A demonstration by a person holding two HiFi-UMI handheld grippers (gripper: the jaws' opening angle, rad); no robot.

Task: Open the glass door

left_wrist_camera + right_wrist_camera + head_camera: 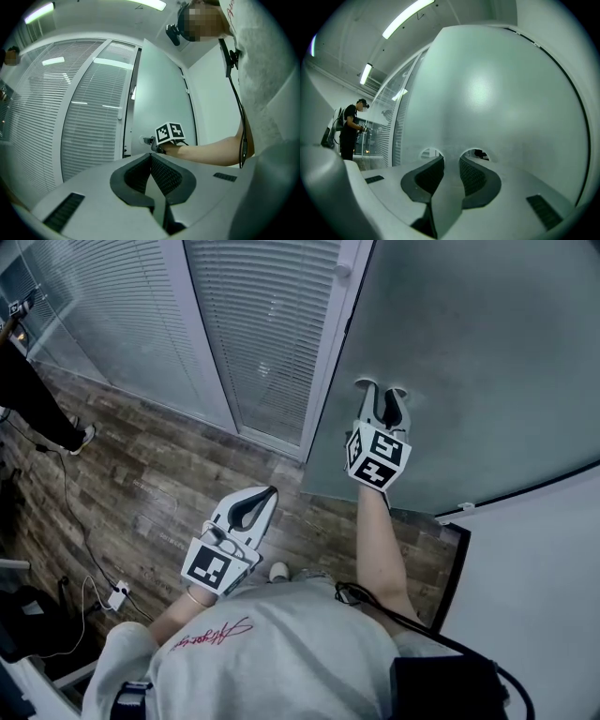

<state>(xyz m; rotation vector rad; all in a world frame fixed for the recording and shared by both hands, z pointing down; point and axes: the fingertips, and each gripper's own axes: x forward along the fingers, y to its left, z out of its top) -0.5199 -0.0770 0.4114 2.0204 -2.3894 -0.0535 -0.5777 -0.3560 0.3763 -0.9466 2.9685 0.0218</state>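
The frosted glass door (487, 352) fills the upper right of the head view. My right gripper (382, 388) points at it on an outstretched arm, fingertips against the pane. In the right gripper view the jaws (451, 158) stand apart with nothing between them, and two clear spots show on the glass door (497, 93) where the tips meet it. My left gripper (267, 491) is held lower and nearer the body, over the floor, its jaws (150, 154) closed tip to tip on nothing. In the left gripper view the right gripper (149, 140) is against the door (159, 103).
A glass wall with white blinds (262, 324) and a white frame post (333, 343) stand left of the door. Wood-pattern floor (141, 484) lies below, with cables and a power strip (117, 594). Another person (37, 399) stands far left. A white wall (534, 596) is at right.
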